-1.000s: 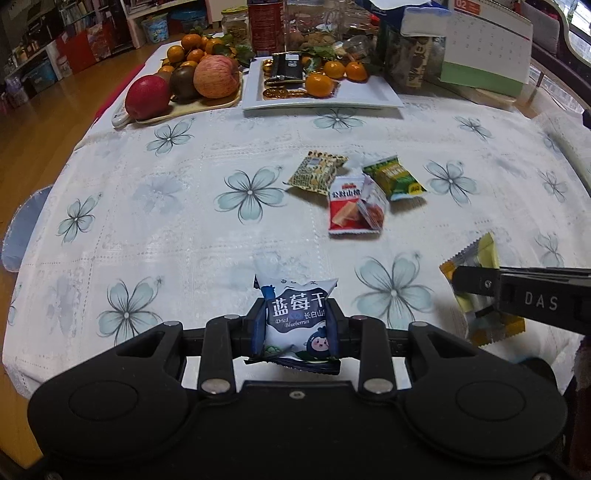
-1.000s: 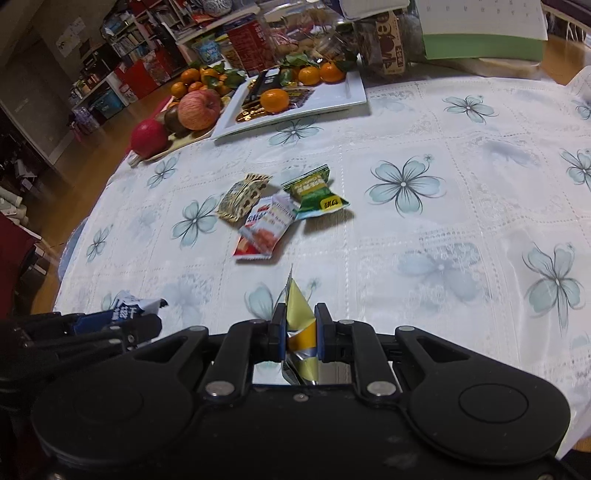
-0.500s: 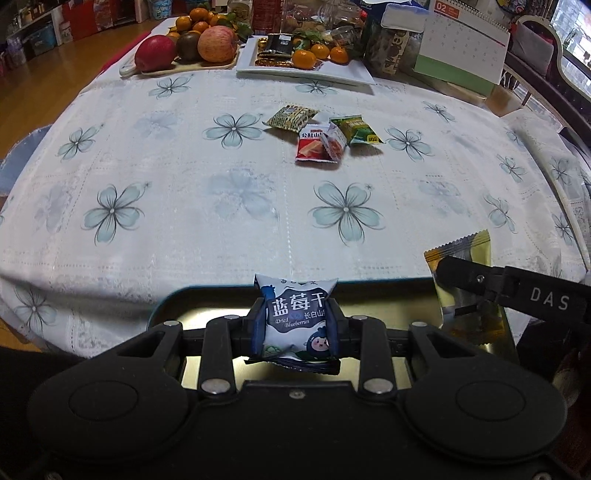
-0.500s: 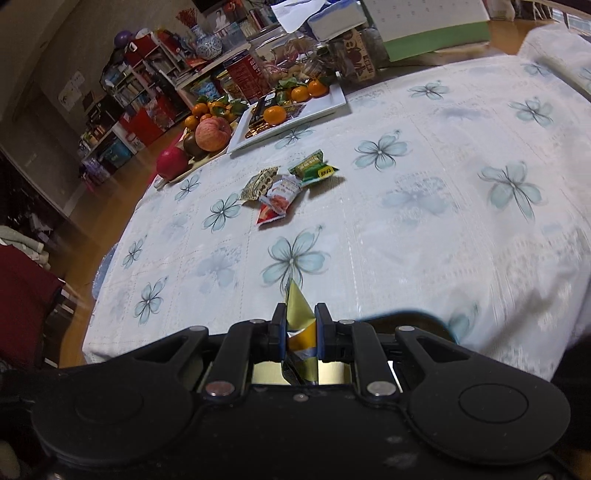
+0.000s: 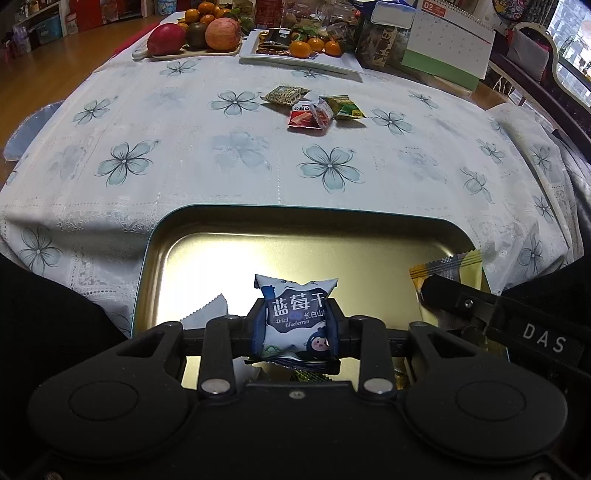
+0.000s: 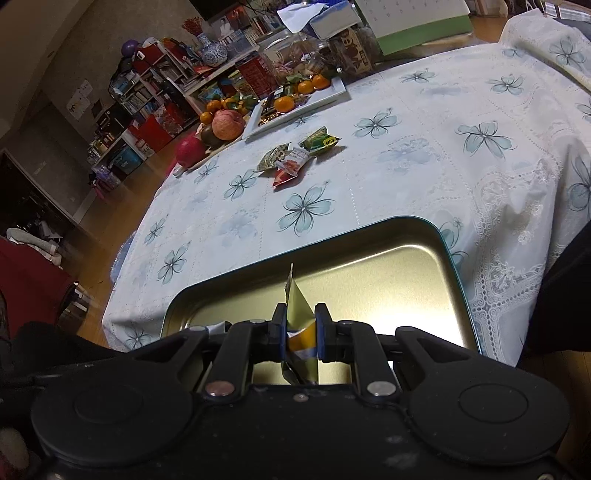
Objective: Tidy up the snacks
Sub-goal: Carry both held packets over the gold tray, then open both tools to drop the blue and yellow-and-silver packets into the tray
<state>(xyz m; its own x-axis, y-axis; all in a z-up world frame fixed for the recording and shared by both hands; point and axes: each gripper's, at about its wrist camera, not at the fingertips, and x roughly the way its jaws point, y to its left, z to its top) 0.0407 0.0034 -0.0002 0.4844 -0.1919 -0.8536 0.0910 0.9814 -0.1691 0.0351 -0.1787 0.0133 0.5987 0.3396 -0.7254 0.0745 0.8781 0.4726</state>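
Two packets ride over the gold tin (image 5: 236, 236): left gripper (image 5: 295, 325) jaws clamp the blueberry packet (image 5: 295, 317), right gripper (image 6: 301, 332) jaws pinch the yellow packet (image 6: 301, 306). Three snacks (image 5: 314, 107) wait beyond the tin on the worktop (approx. half done).

This is a lived-in home, a dining or living room. The surface wears a white lace-edged cloth (image 5: 236, 155) printed with blue flowers and carries a board of fruit (image 5: 199, 33), a white dish of oranges (image 5: 306, 59) and a desk calendar (image 5: 448, 48). Beyond it are a wooden floor (image 6: 107, 218), crowded bookshelves (image 6: 147, 88) and a blue-and-white vase (image 6: 212, 51).
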